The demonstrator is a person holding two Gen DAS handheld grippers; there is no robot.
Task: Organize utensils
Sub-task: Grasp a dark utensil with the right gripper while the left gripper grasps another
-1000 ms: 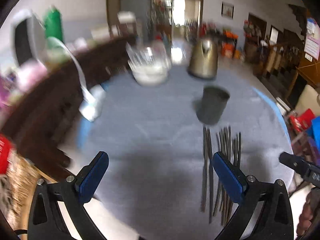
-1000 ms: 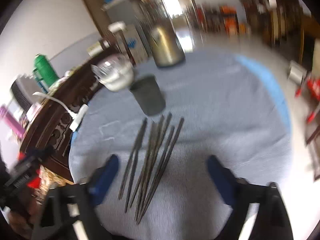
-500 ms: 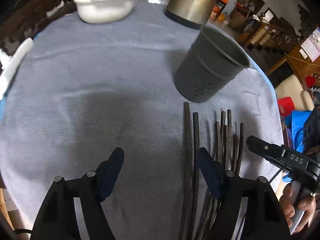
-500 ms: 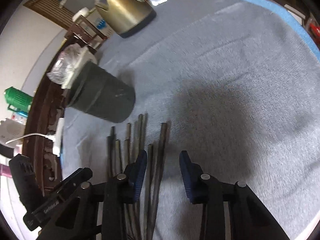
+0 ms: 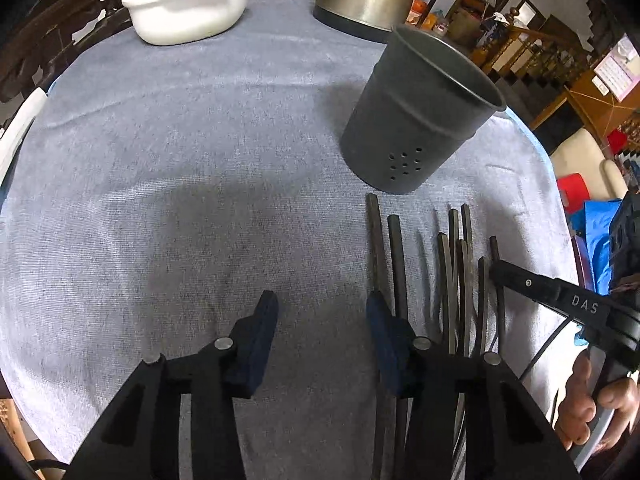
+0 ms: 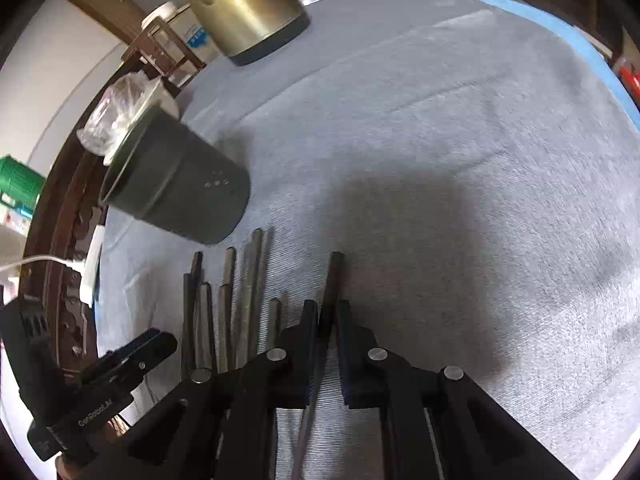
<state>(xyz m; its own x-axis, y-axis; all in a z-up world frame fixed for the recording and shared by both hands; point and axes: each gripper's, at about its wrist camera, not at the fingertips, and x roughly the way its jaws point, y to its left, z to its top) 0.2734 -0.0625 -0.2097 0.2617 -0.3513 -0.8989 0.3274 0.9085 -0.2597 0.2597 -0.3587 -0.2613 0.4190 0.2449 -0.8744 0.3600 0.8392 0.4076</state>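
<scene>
covering nearly the whole round table, a grey cloth [image 5: 200, 168] carries everything, with a blue edge showing at its far rim. at the back stand a brass-coloured electric kettle [image 6: 244, 4] and a white tub [image 5: 188, 12] with crumpled plastic in it, both well apart from the work. nearer sits a dark grey utensil holder [image 5: 416, 120], upright, open at the top, with small drain holes low on its wall. just in front of it lie the dark chopsticks [image 5: 456, 276], long thin sticks side by side in a loose row, some crossing, their ends pointing toward the holder. the right gripper [image 6: 327, 322] is clenched on the chopstick at the right edge of the row [image 6: 332, 284], which runs up between its blue pads. the left gripper [image 5: 320, 320] has its jaws closing with only bare cloth between them; its right finger [image 5: 384, 332] lies over the leftmost sticks, so whether it touches them i cannot tell. a hand [image 5: 592, 404] shows at the right of the left view.
</scene>
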